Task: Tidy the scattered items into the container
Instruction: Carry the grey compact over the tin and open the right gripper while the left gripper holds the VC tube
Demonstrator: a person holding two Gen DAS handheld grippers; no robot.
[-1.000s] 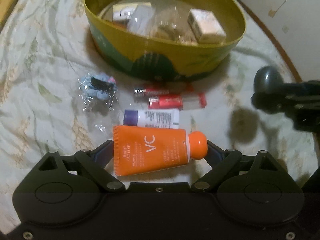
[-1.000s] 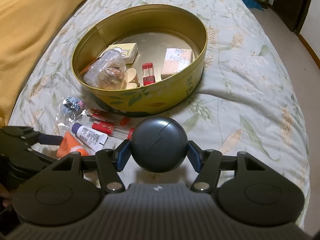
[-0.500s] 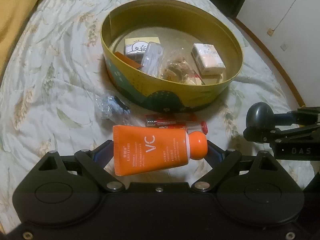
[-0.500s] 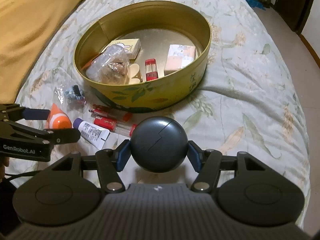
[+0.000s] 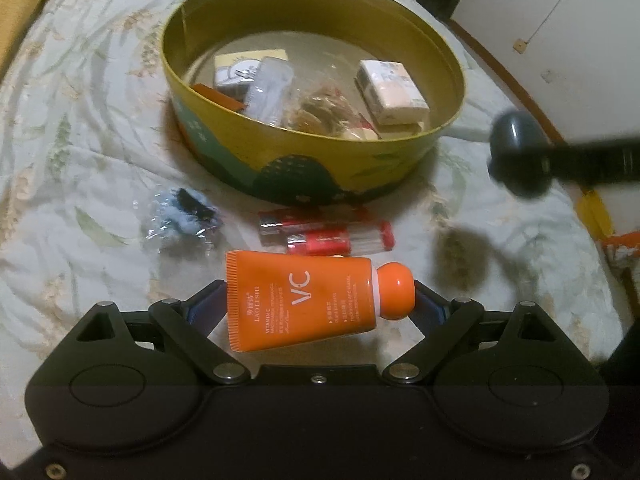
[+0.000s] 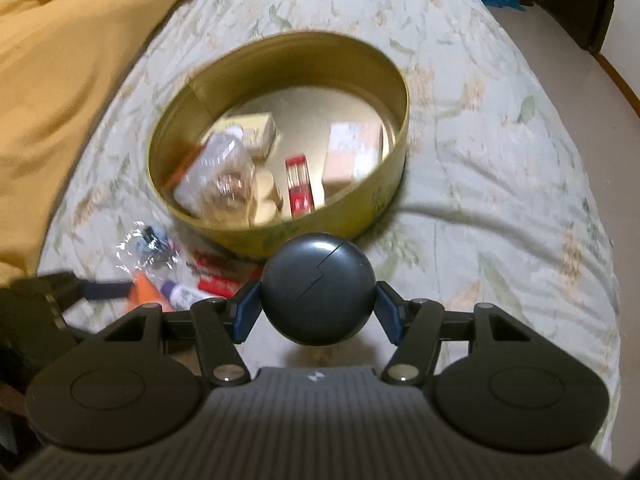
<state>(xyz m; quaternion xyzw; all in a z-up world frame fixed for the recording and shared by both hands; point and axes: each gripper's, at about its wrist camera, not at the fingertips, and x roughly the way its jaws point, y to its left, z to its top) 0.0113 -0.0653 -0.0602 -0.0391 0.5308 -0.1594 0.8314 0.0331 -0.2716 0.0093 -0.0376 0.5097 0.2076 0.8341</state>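
My left gripper (image 5: pixel 316 300) is shut on an orange VC tube (image 5: pixel 308 300), held above the bedspread in front of the round yellow tin (image 5: pixel 312 168). My right gripper (image 6: pixel 318 306) is shut on a dark round case (image 6: pixel 318 288), held short of the tin (image 6: pixel 384 200); the case also shows at the right of the left wrist view (image 5: pixel 518 154). Two red tubes (image 5: pixel 324 232) and a clear bag with a blue item (image 5: pixel 182 216) lie on the bed by the tin. A small white tube (image 6: pixel 182 294) lies near the orange one.
The tin holds small boxes (image 5: pixel 390 92), a clear bag (image 5: pixel 320 108) and a red tube (image 6: pixel 300 184). A yellow blanket (image 6: pixel 68 72) covers the bed's left side. The bed edge and floor (image 6: pixel 592 52) are at the right.
Both grippers have lifted and moved toward the tin with their loads. The right gripper and case now sit higher in the left wrist view.
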